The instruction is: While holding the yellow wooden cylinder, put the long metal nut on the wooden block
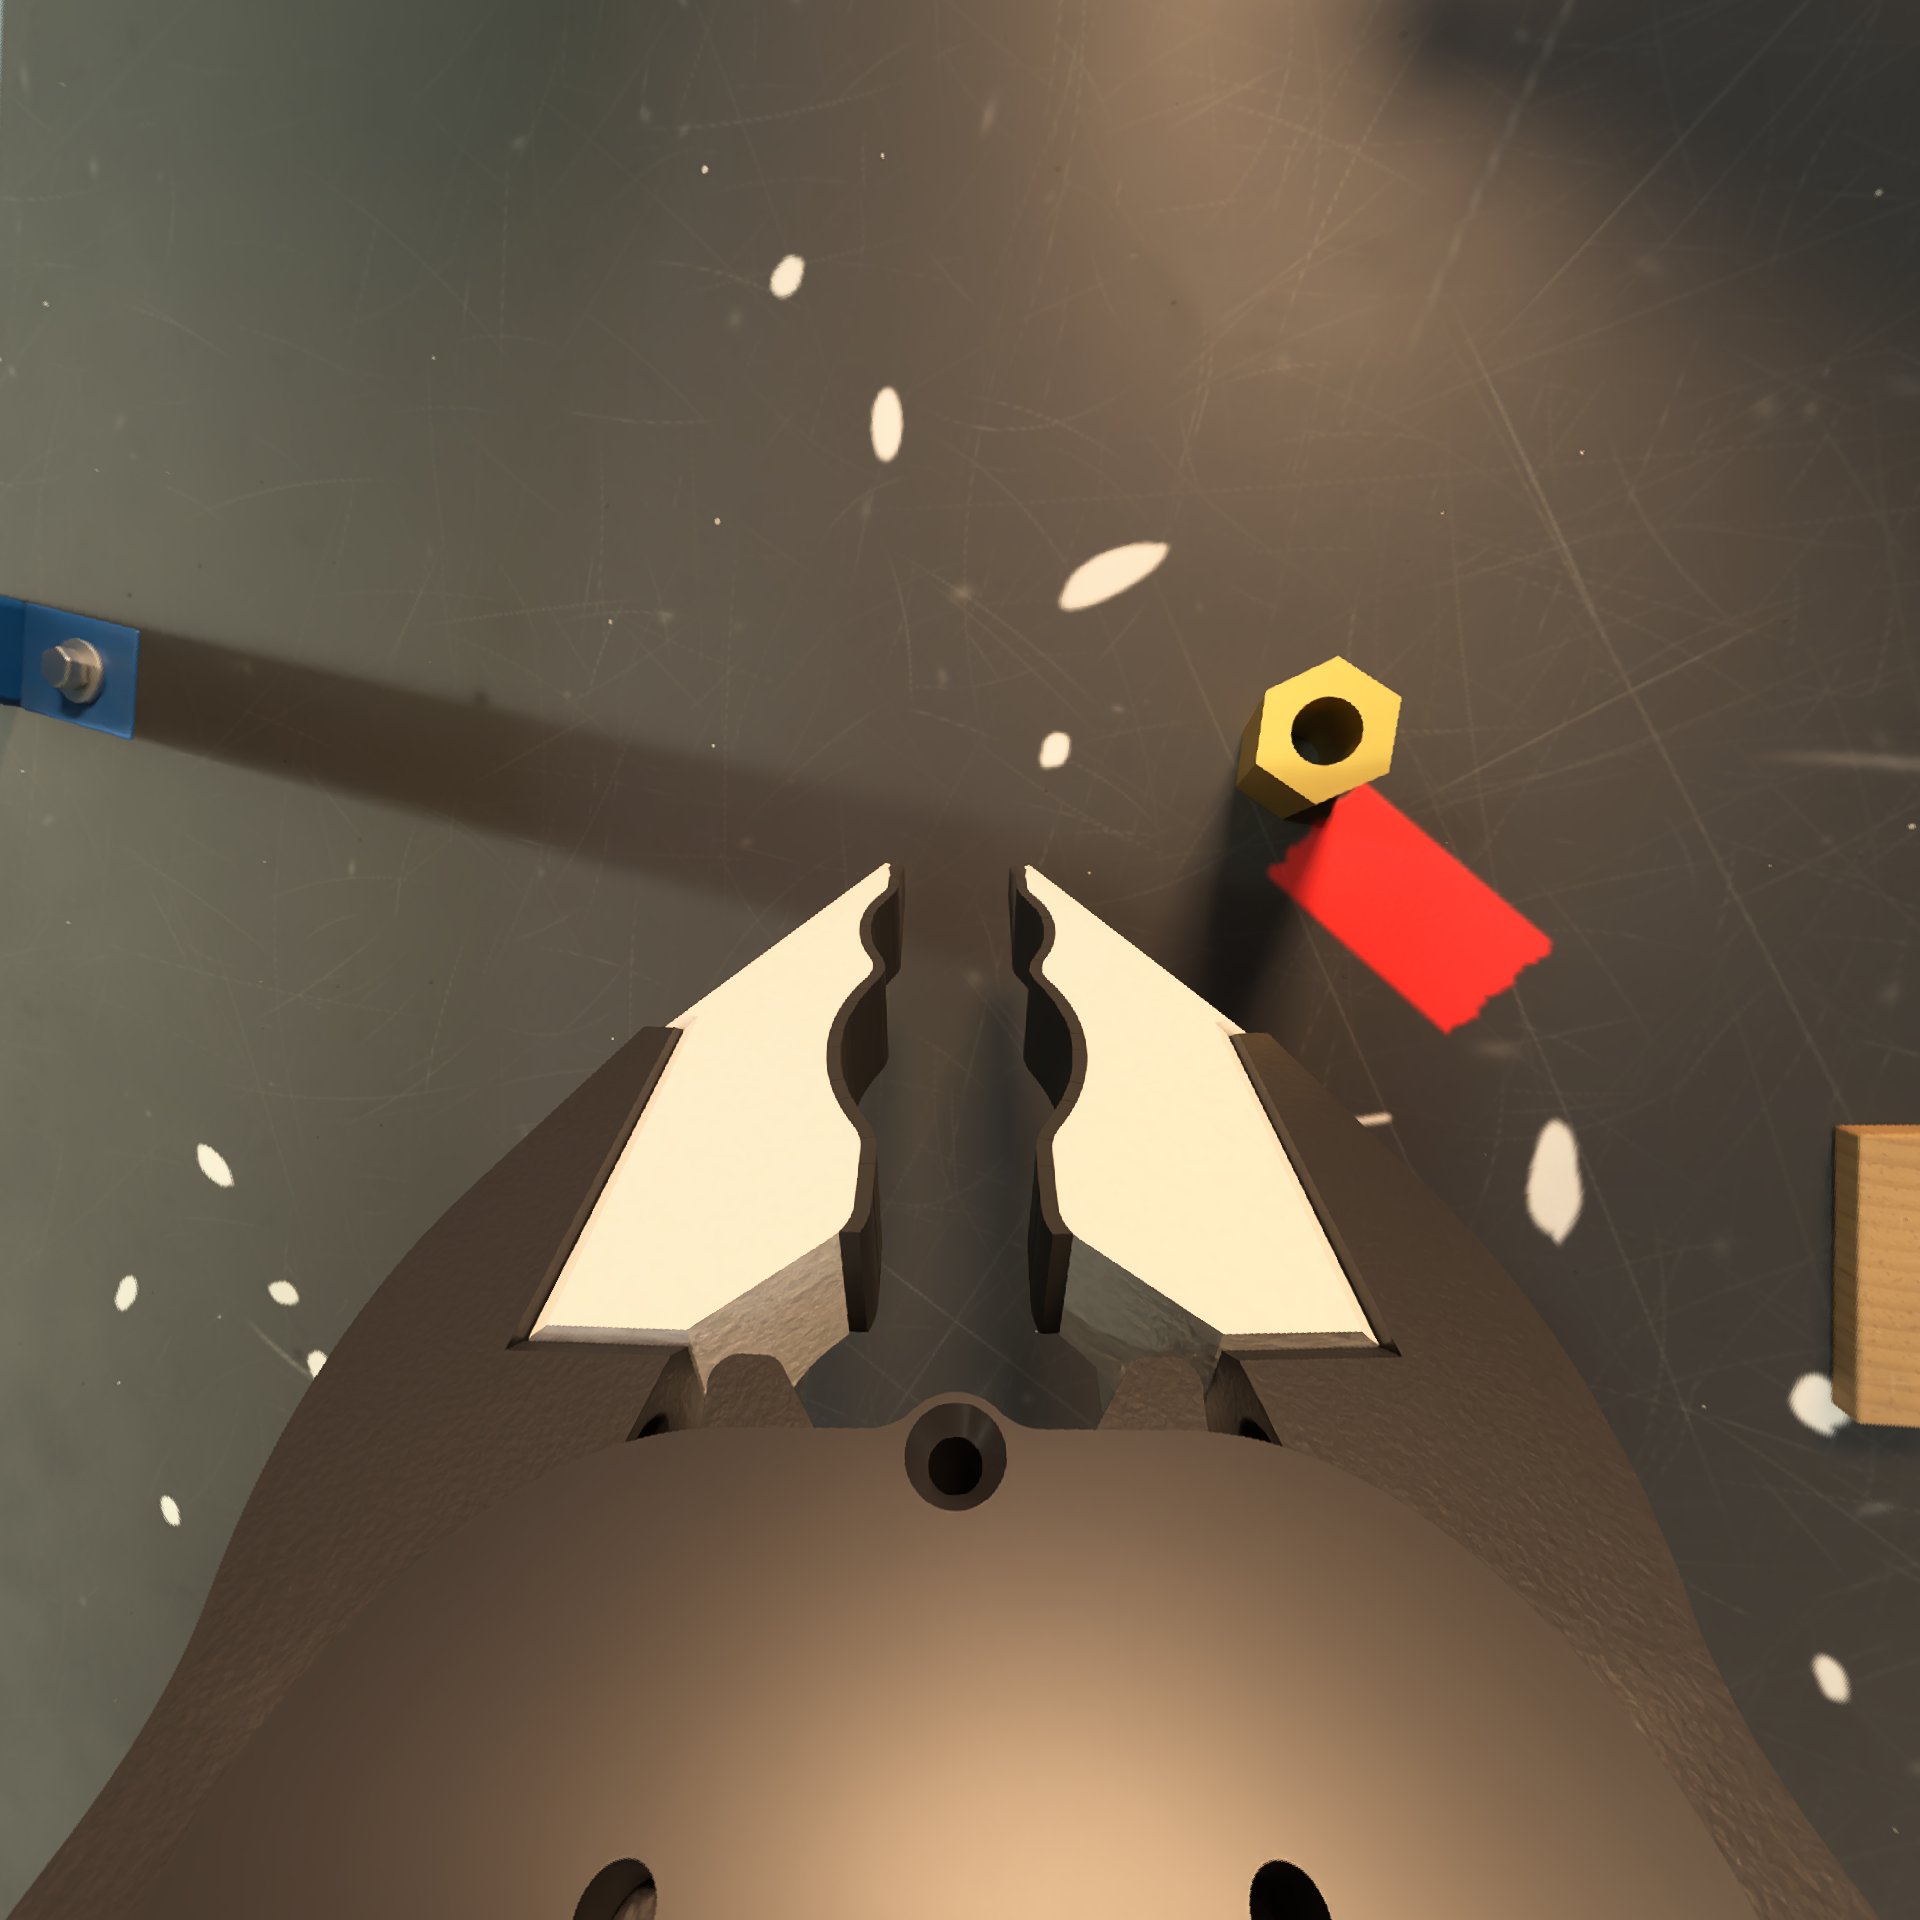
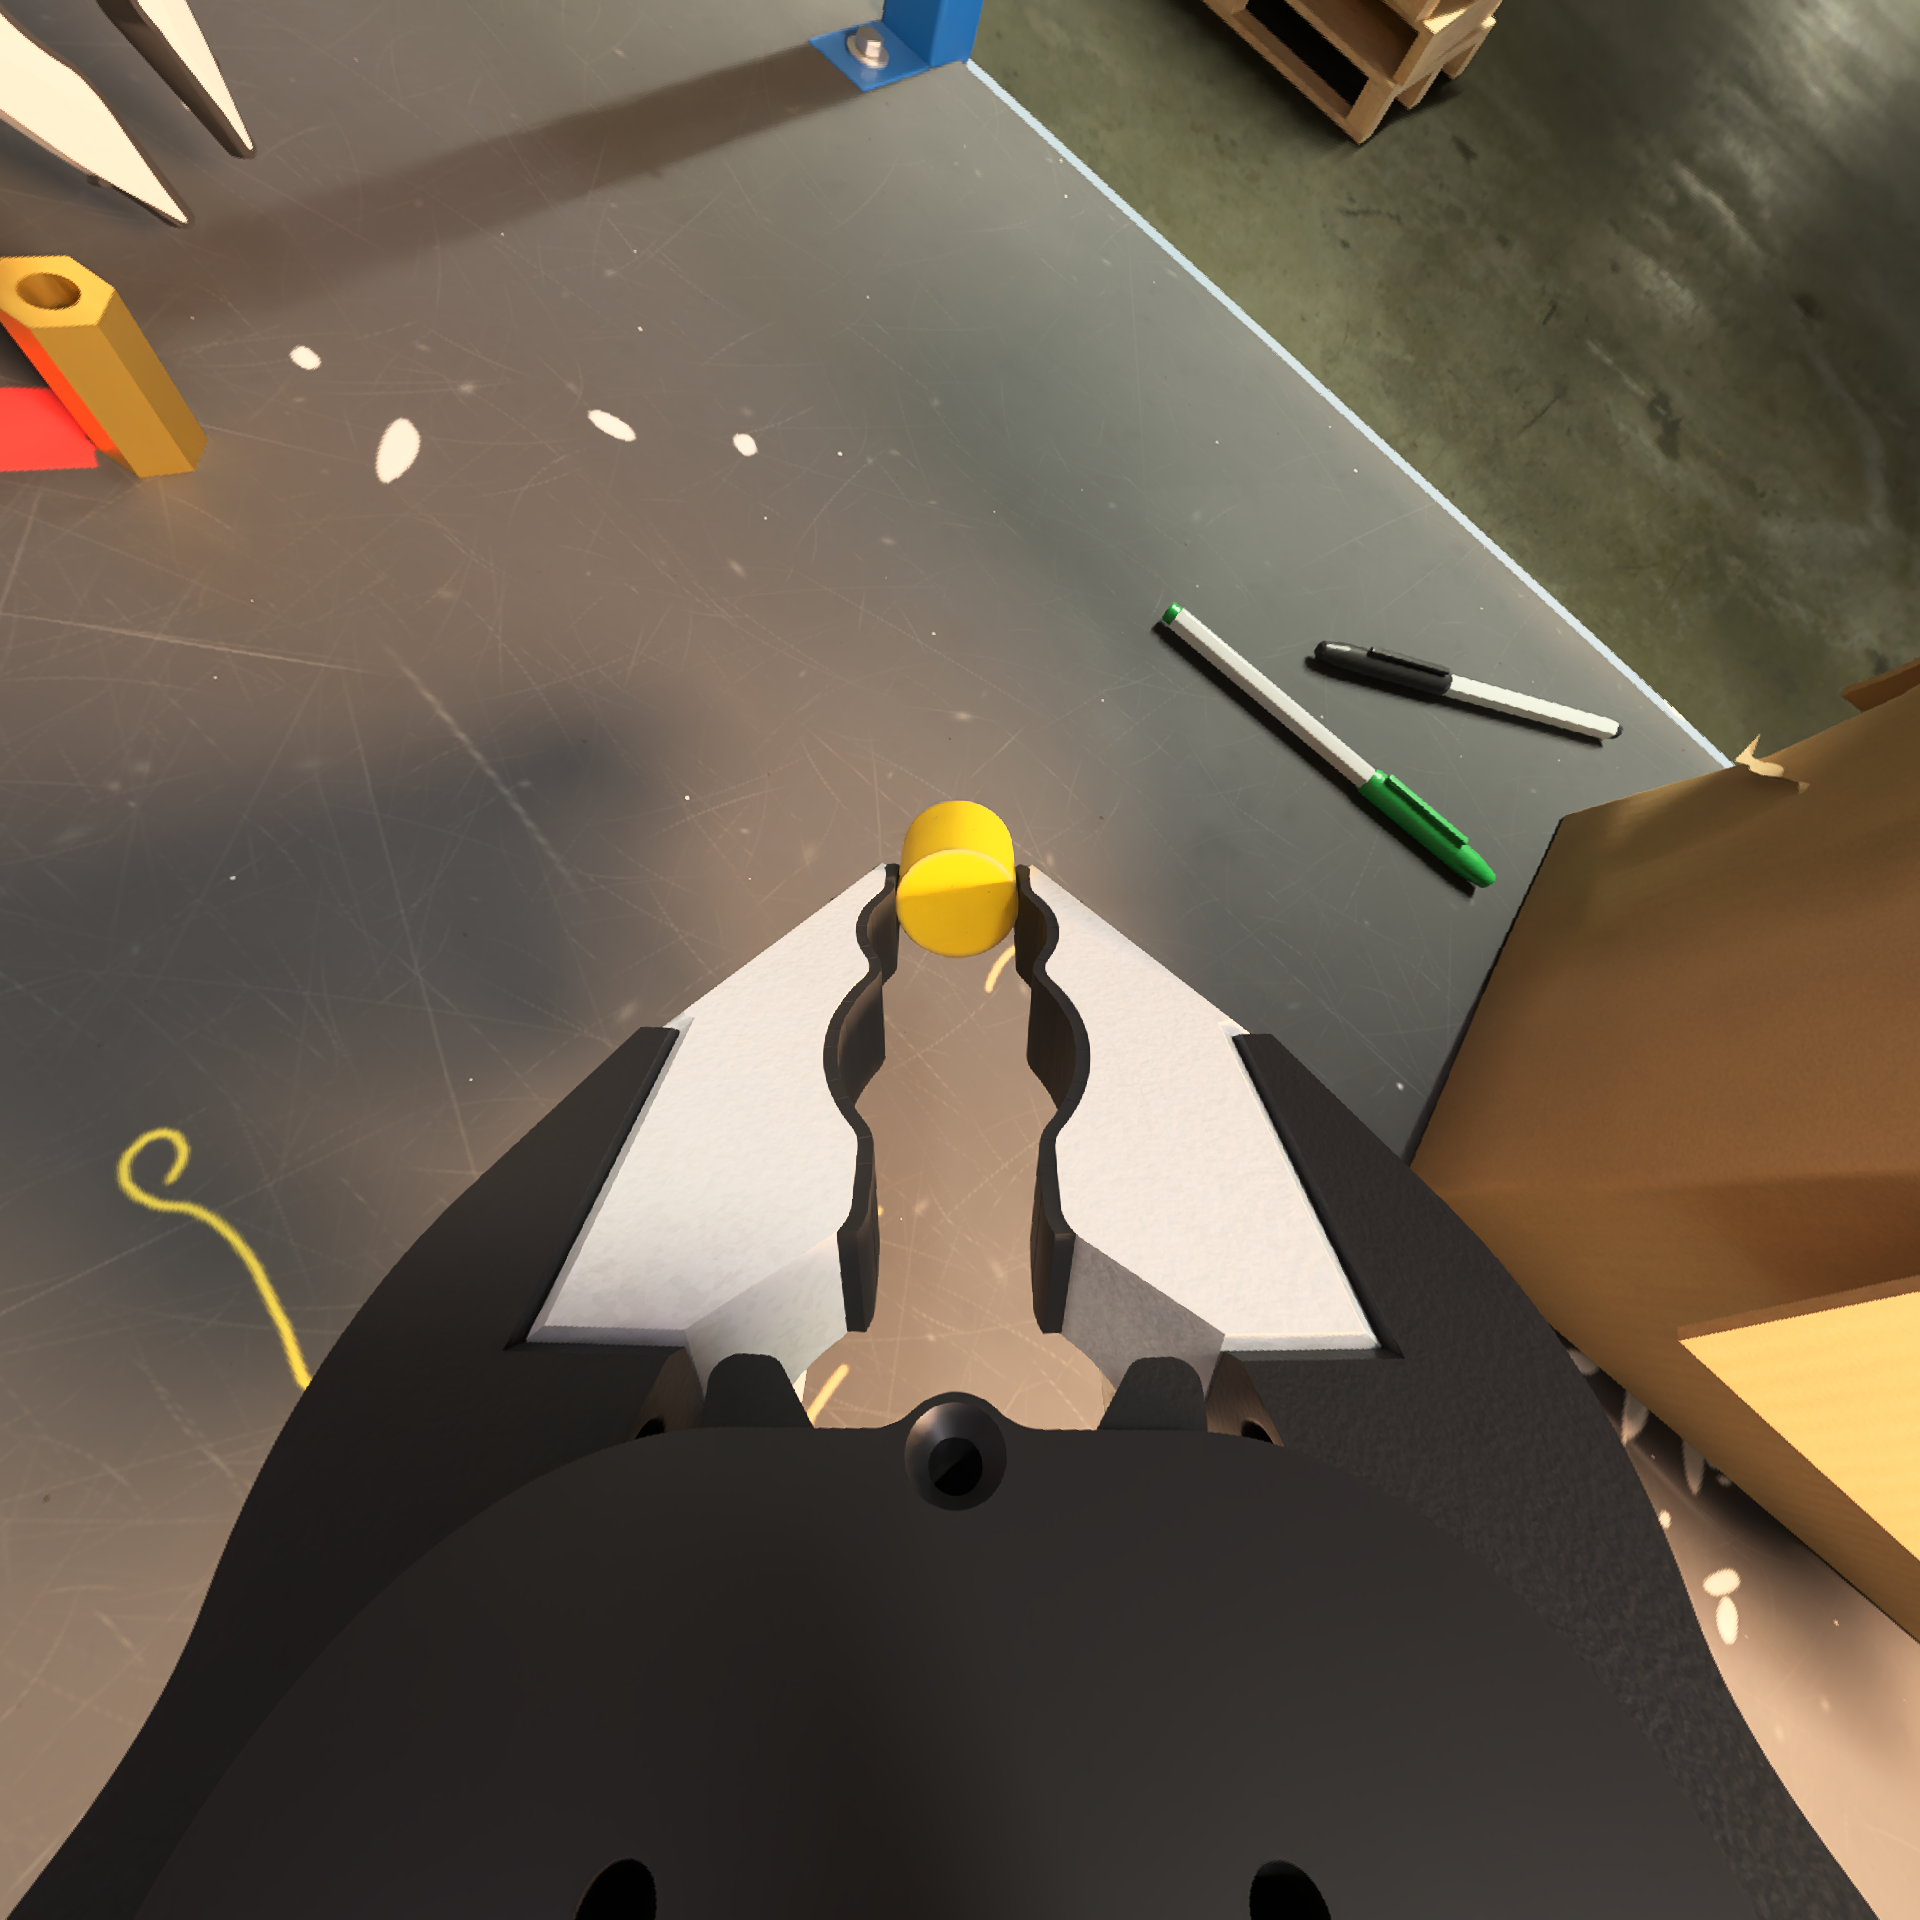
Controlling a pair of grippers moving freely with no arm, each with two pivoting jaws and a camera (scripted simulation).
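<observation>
The long metal nut [image 1: 1322, 732] is a gold hexagonal piece with a round bore. It stands upright on the dark table, ahead and to the right of my left gripper [image 1: 956, 883], which is open, empty and above the table. The nut also shows in the right wrist view [image 2: 99, 364] at far left. The wooden block [image 1: 1881, 1273] sits at the right edge of the left wrist view. My right gripper [image 2: 956, 883] is shut on the yellow wooden cylinder [image 2: 956, 883] at its fingertips, held above the table.
A flat red patch [image 1: 1408, 904] lies next to the nut. A blue bolted bracket [image 2: 904, 42] marks the table corner. Two pens [image 2: 1330, 748] lie near the table edge [image 2: 1351, 405]. A brown box [image 2: 1662, 1039] stands at right. A yellow string [image 2: 208, 1236] lies at left.
</observation>
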